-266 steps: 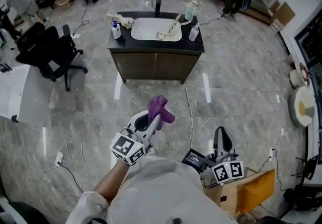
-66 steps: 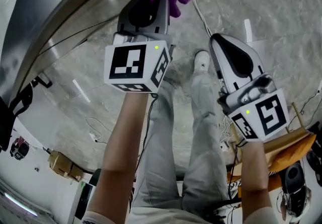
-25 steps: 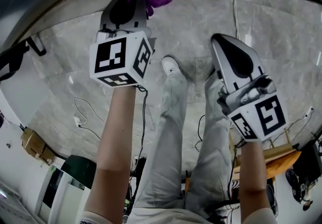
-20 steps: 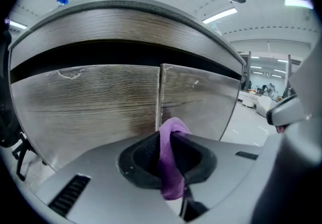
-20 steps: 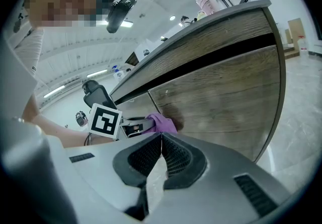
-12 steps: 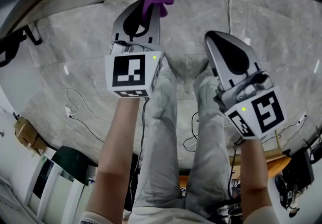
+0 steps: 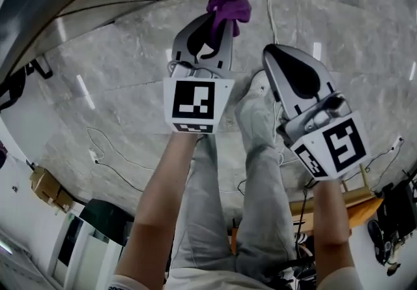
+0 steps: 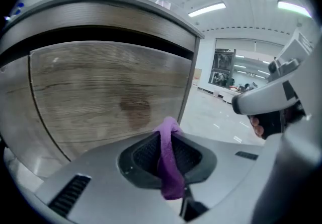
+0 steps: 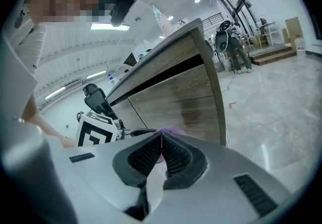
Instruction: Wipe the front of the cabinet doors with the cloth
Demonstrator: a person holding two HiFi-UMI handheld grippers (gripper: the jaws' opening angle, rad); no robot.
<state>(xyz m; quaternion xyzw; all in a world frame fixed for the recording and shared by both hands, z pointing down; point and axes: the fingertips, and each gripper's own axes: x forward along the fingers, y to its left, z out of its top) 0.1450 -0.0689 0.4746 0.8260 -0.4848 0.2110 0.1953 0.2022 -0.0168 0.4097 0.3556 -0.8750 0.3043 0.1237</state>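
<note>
Fingers (image 8: 143,160) of the left gripper (image 8: 168,137) are clamped on a crumpled purple cloth (image 8: 171,167), so it's pinched tight, with a tuft left poking out past the tips. The cloth is held up right in front of a brown wood-grain cabinet door (image 8: 100,92), down near its lower right corner. Whether the door is actually touched can't be made out from either gripper view. A dark recessed strip and a thick wooden bench edge (image 8: 100,14) are seen above the door.

Over on the other side, the right gripper (image 9: 161,138) is closed too, its fingers pressed together with nothing caught between them. It's held just beside the left one, a bit further back from the cabinet, and the purple tuft can be spotted just past its tips.

From the head view, both grippers are seen raised over a grey marbled floor (image 7: 111,93), with legs in light grey trousers (image 7: 260,191) and a white shoe (image 7: 259,80) below them.
</note>
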